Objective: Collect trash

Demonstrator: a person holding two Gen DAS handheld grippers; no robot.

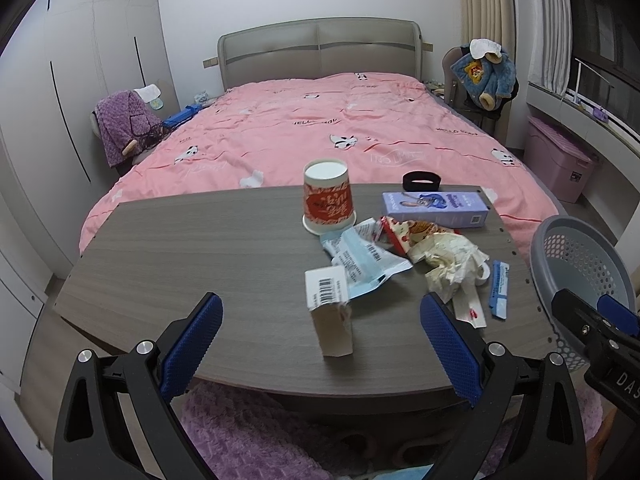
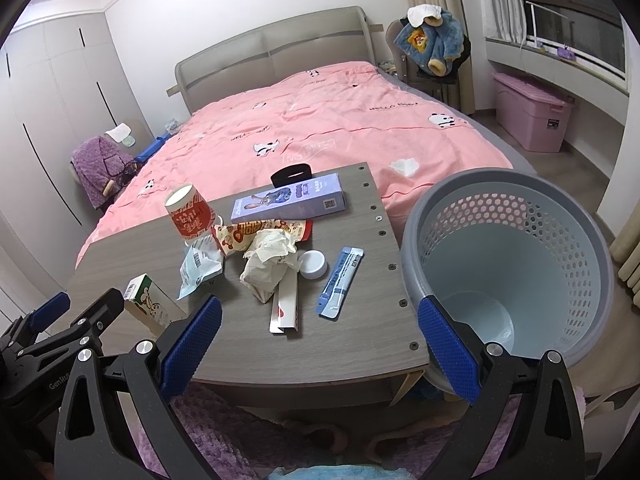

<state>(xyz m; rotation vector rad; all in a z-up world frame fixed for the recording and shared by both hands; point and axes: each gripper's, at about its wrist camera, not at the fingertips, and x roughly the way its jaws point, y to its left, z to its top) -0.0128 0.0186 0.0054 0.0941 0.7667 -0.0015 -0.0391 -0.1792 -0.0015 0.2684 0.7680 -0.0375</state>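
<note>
Trash lies on a grey-brown table: a small carton, a blue-white wrapper, crumpled paper, a red snack bag, an upturned red paper cup, a blue sachet, a white strip and a white lid. My left gripper is open and empty, just in front of the carton. My right gripper is open and empty over the table's near right edge, beside the grey basket.
A purple box and a black band lie at the table's far side. A pink-quilted bed stands behind. A pink storage bin sits by the window. A purple rug lies below.
</note>
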